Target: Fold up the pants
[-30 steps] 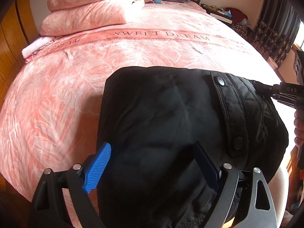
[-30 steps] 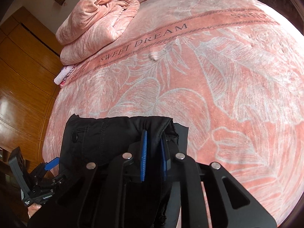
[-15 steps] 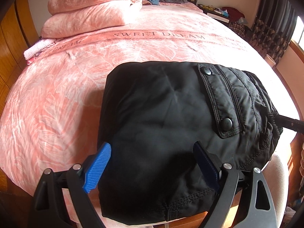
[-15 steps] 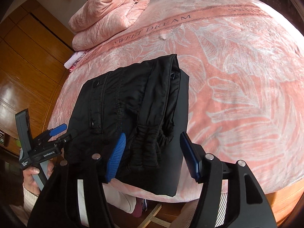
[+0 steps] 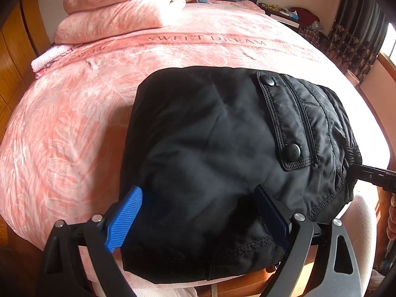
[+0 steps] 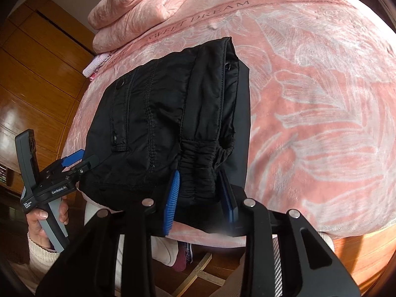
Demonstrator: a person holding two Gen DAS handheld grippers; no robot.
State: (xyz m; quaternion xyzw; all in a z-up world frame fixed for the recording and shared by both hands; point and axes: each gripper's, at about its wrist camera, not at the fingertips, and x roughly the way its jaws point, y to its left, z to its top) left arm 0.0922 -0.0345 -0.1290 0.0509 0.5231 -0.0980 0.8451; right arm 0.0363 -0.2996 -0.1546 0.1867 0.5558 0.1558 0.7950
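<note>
1. Left claw (image 5: 195, 217): jaws set wide, hovering at the near edge of the bed (image 5: 74, 113) over the left end of the pants (image 5: 210, 148). Its blue pads (image 5: 123, 220) flank the cloth but do not pinch it; it holds nothing.
2. Right claw (image 6: 201, 198): jaws at a middling gap either side of the gathered elastic waistband (image 6: 198, 158). Whether the pads press the cloth cannot be told; there appears to be slack, so it reads as not clamped.
3. Pants: black, folded into a compact thick bundle, lying at the near edge of the bed with the lower part overhanging slightly. A flap with two snaps (image 5: 292, 151) faces up on the right half.
4. Handling, by judgement: quilted, shiny fabric, soft and light, likely slippery against itself. The stacked layers may slide or spring open if lifted by the top layer alone.
5. Where to grip, by judgement: the elastic waistband and stitched hems are the firmest points; a pinch there should take all layers through. Smooth panel centres offer poor purchase.
6. Progress, by judgement: folding looks nearly complete; only squaring or setting down appears to remain.
7. Other items: folded pink quilt (image 5: 118, 12) at the far left corner of the bed, well apart from the pants.
</note>
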